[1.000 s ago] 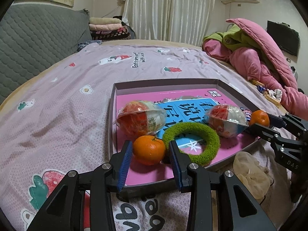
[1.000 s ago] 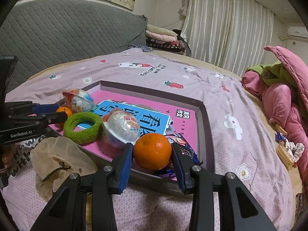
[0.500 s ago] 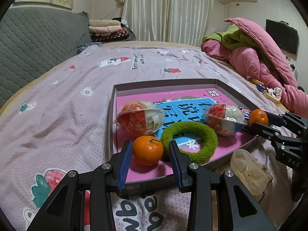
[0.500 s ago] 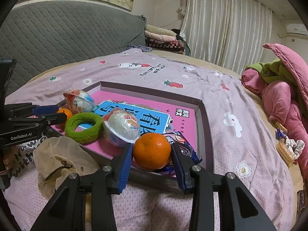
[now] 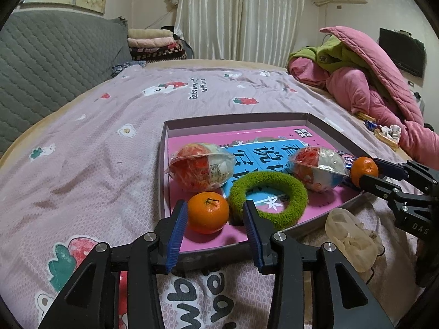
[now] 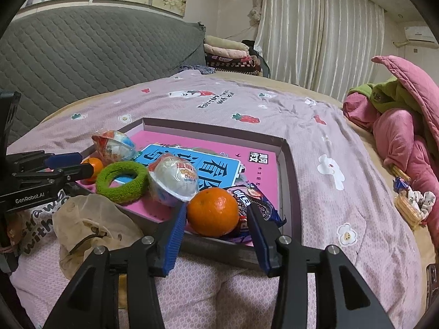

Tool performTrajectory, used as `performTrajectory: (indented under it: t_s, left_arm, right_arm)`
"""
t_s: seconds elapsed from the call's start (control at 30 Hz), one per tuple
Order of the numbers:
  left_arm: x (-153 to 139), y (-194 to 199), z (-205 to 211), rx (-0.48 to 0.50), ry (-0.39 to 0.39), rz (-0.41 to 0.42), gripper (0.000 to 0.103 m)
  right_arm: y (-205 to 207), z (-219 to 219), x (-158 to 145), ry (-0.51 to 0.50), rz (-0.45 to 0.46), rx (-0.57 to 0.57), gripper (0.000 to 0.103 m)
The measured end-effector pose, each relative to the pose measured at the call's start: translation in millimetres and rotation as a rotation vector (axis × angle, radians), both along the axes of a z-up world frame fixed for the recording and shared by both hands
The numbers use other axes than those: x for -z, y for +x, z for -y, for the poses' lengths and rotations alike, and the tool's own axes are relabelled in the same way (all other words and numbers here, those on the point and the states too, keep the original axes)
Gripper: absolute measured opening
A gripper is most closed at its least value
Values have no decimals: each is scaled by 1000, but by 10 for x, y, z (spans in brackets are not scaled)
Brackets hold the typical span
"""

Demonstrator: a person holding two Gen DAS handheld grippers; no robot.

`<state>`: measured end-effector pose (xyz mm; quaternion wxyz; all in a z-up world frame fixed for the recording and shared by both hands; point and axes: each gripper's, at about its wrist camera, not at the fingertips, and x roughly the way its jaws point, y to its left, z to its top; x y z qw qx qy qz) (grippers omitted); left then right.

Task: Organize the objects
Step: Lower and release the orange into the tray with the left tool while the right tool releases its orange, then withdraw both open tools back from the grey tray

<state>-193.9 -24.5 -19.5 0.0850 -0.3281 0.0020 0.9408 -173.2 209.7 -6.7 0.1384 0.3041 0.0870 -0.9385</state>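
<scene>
A shallow grey tray (image 5: 233, 119) on the bed holds a pink book, two plastic-wrapped eggs (image 5: 200, 164) (image 5: 318, 167) and a green fuzzy ring (image 5: 269, 194). An orange (image 5: 208, 212) rests at the tray's near left corner between the fingers of my left gripper (image 5: 214, 205). Its jaws are opening, with a gap on each side of the fruit. A second orange (image 6: 212, 211) lies on a purple snack packet (image 6: 258, 205) at the near right corner. My right gripper (image 6: 216, 209) straddles it, jaws opening, the right pad clear of the fruit.
A crumpled translucent bag (image 6: 90, 219) lies on the bedspread just in front of the tray. A pink and green quilt pile (image 5: 370, 82) fills the bed's right side, with small snacks (image 6: 408, 205) near it. A grey padded headboard (image 6: 82, 54) rises on the left.
Both pairs of jaws have spread apart from their oranges, which now sit loose on the tray. Neither hand has shifted noticeably.
</scene>
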Motion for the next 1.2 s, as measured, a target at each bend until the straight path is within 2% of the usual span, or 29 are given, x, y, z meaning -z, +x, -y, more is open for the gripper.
performTrajectory:
  t_s: [0.27, 0.4, 0.6, 0.73, 0.93, 1.2]
  left_arm:
    - [-27, 49, 23, 1, 2, -1, 46]
    - [-35, 73, 23, 1, 3, -5, 46]
    - [-52, 112, 31, 0, 5, -8, 46]
    - [-107, 172, 37, 2, 21, -19, 46]
    - [-195, 300, 25, 3, 34, -45, 50]
    - [-272, 490, -18, 3, 58, -63, 52]
  right_arm:
    - [32, -39, -11, -22, 6, 5, 47]
    - [41, -47, -4, -30, 15, 7, 54]
    - [66, -15, 4, -15, 9, 0, 54]
    - [143, 28, -50, 3, -39, -14, 55]
    - [297, 70, -145, 8, -115, -38, 63]
    - [489, 141, -161, 36, -142, -51, 64]
